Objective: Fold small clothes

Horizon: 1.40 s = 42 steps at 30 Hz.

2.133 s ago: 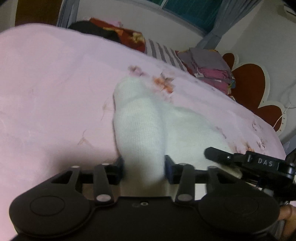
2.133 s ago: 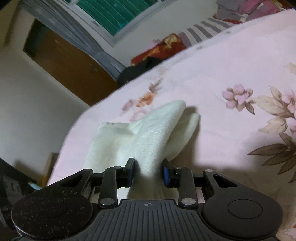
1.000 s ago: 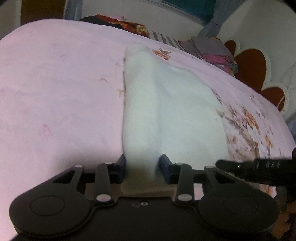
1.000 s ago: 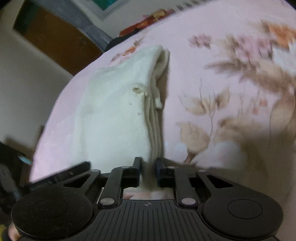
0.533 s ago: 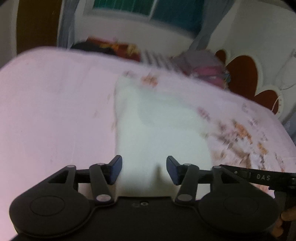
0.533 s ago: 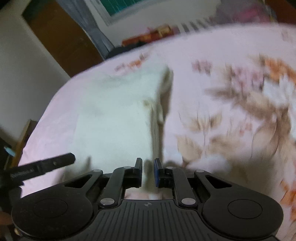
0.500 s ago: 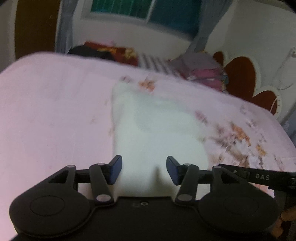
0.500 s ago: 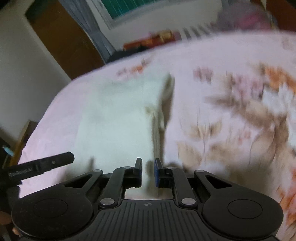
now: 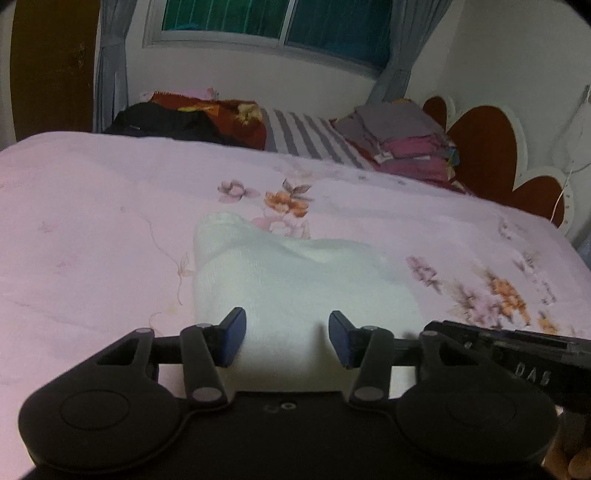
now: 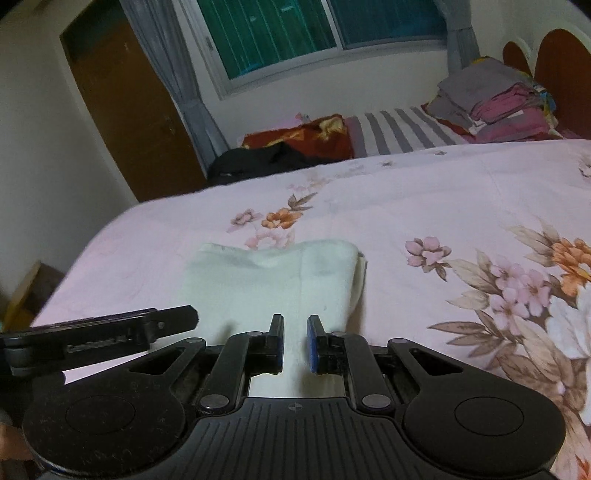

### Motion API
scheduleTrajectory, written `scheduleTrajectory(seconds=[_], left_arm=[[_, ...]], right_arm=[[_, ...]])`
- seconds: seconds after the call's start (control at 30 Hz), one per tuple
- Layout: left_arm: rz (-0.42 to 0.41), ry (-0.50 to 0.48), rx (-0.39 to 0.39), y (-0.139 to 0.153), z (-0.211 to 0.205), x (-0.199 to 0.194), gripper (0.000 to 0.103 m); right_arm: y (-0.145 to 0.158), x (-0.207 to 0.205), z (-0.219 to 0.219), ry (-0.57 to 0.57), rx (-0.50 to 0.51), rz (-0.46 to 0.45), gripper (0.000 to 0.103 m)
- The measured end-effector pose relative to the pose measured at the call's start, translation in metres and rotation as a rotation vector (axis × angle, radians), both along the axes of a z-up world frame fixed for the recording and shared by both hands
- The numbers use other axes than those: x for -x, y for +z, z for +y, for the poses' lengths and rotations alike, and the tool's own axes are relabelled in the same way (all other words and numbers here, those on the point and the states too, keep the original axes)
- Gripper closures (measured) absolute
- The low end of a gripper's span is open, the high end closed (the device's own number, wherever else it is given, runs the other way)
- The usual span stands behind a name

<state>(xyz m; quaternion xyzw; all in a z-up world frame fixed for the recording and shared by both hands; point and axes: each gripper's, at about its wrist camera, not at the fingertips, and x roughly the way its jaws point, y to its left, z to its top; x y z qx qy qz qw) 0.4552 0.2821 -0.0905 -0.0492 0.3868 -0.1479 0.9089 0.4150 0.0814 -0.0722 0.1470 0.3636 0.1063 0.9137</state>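
Looking along the left wrist view, the left gripper (image 9: 284, 338) hangs above the near edge of the white folded garment (image 9: 295, 273), its blue pads (image 9: 232, 339) spread well apart and just easing inward, with cloth seen behind the gap but neither pad pressing on it. The garment lies flat on the pink floral bedspread (image 9: 92, 229), near the bed's front edge. Wide bare bedspread opens to the left and beyond the garment's far edge; at the far side sit a dark pile of clothes (image 9: 166, 122) and a folded stack (image 9: 402, 144) by the headboard (image 9: 487, 147). The other tool pokes in at the near right.

A second ago these pads were pinching a raised fold of the cloth; now that fold is down, and the garment sits farther off in the view.

Switching to the right wrist view, the right gripper (image 10: 295, 341) shows its pads nearly together, a narrow slit between them, and nothing visibly clamped; the garment (image 10: 273, 280) lies beyond the fingertips. Its right edge shows stacked layers, with open flowered bedspread (image 10: 461, 206) to the right. The left tool's finger (image 10: 110, 332) crosses the near left.

A second ago this gripper nipped the garment's layered edge; now it stands clear, and the window (image 10: 314, 29) has come into sight.
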Motion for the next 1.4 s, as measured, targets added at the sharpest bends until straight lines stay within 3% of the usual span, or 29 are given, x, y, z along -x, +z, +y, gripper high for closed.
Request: scheduleTrajectory(seconds=[0.23, 0.33, 0.4, 0.47, 0.5, 0.53, 0.6, 0.83, 0.97, 1.23, 1.4], left_arm=[[0.024, -0.017, -0.008, -0.007, 0.0, -0.003, 0.056], [0.022, -0.008, -0.024, -0.003, -0.002, -0.001, 0.054], [0.016, 0.001, -0.03, 0.003, -0.001, 0.004, 0.044], [0.006, 0.021, -0.035, 0.013, 0.0, 0.012, 0.017], [-0.003, 0.031, -0.034, 0.018, 0.001, 0.017, 0.013], [-0.012, 0.04, -0.032, 0.023, 0.003, 0.024, 0.008], [-0.015, 0.052, -0.028, 0.033, 0.006, 0.04, 0.002], [0.0, 0.135, -0.084, 0.064, 0.011, 0.119, 0.0], [-0.006, 0.22, -0.173, 0.077, 0.005, 0.176, 0.0], [-0.049, 0.249, -0.29, 0.103, -0.016, 0.283, 0.0], [-0.008, 0.23, -0.259, 0.12, -0.018, 0.325, 0.0]], right_arm=[[-0.043, -0.016, 0.014, 0.021, 0.099, 0.074, 0.091], [-0.047, -0.021, 0.013, 0.007, 0.113, 0.09, 0.091], [-0.042, -0.021, 0.013, 0.006, 0.113, 0.1, 0.091], [-0.031, -0.008, 0.007, -0.031, 0.058, 0.085, 0.09], [-0.026, 0.001, 0.003, -0.047, 0.025, 0.078, 0.087], [-0.021, 0.011, -0.001, -0.056, 0.0, 0.076, 0.08], [-0.008, 0.034, -0.004, -0.074, -0.007, 0.064, 0.029], [0.025, 0.115, -0.017, -0.044, 0.023, 0.034, 0.028], [0.033, 0.161, -0.023, -0.009, 0.027, 0.028, 0.011], [0.06, 0.261, -0.03, 0.039, 0.064, -0.051, 0.011], [0.086, 0.313, -0.029, 0.061, 0.138, -0.127, 0.01]])
